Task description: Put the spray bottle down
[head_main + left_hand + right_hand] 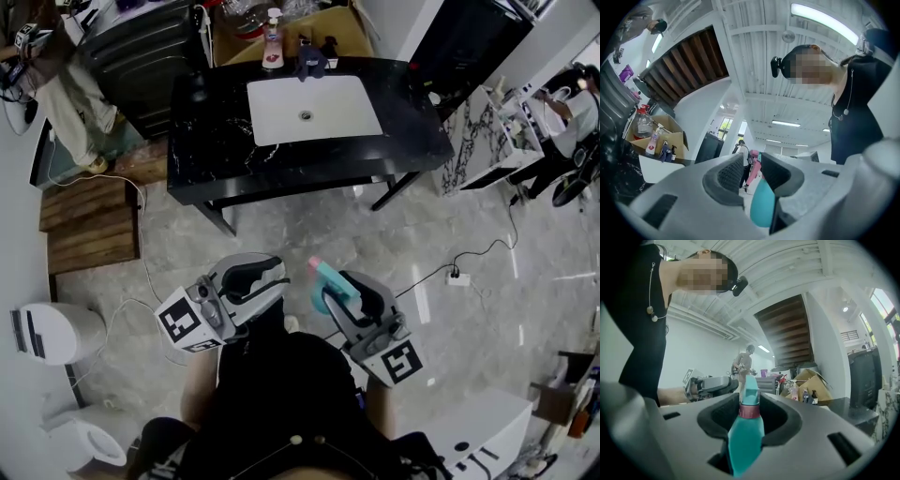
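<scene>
Placement was the step in hand, and it looked barely begun. The teal spray bottle (328, 278) sat clenched in the jaws of the right gripper (343, 285), out over the floor and well apart from the near edge of the black bench (216, 155). In the right gripper view the jaws pressed on the bottle's shoulder just under its pink collar, nozzle pointing up and away. The left gripper (268, 275) hung beside it with jaws parted on nothing; the teal showing through its gap was the bottle beyond.

To do it well, the carry probably needed to reach bare black top, perhaps near the front right corner. The base should meet the surface flat before the jaws let go, and the release should be slow so that the tall bottle did not tip.

The white sink basin (274, 120) looked empty around its drain. Its back edge carried a pump bottle (272, 42) and a dark bottle (312, 62). A cardboard box (342, 26) stood behind; its contents were unclear. The teal bottle was opaque, so its fill could not be judged.
</scene>
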The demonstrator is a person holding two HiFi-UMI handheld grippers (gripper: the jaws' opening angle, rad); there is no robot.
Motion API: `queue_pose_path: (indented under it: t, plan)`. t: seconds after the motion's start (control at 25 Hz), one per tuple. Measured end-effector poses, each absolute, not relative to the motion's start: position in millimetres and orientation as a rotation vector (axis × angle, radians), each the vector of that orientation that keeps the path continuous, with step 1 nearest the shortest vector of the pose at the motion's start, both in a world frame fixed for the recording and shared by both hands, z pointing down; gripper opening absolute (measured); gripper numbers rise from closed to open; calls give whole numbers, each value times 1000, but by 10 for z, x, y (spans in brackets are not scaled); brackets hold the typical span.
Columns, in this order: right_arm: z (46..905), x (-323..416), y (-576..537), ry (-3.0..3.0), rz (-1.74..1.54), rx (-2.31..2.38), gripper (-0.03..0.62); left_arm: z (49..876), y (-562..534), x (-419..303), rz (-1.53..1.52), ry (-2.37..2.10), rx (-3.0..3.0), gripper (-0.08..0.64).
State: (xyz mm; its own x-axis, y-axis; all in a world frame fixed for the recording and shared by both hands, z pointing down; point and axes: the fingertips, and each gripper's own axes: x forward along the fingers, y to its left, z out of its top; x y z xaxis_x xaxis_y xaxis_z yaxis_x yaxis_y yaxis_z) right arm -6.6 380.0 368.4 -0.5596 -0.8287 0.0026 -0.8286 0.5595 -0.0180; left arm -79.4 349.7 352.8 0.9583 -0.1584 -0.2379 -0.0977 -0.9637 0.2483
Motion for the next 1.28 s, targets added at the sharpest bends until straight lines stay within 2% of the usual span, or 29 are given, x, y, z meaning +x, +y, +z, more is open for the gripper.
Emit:
queue_pose_path:
  t: [0.48,0.92,1.28]
  plan:
    - [3712,216,2188,2710,-82,-1607,141,3774,2026,-754,-290,-250,2820,117]
    - [3622,655,1165,2554,-92,-1821,141,3935,1302,-592,-239,-302,2766,117]
    - [3417,1016,264,2559,14,-1770,141,4143,668,-421,-214,-445,2716,117]
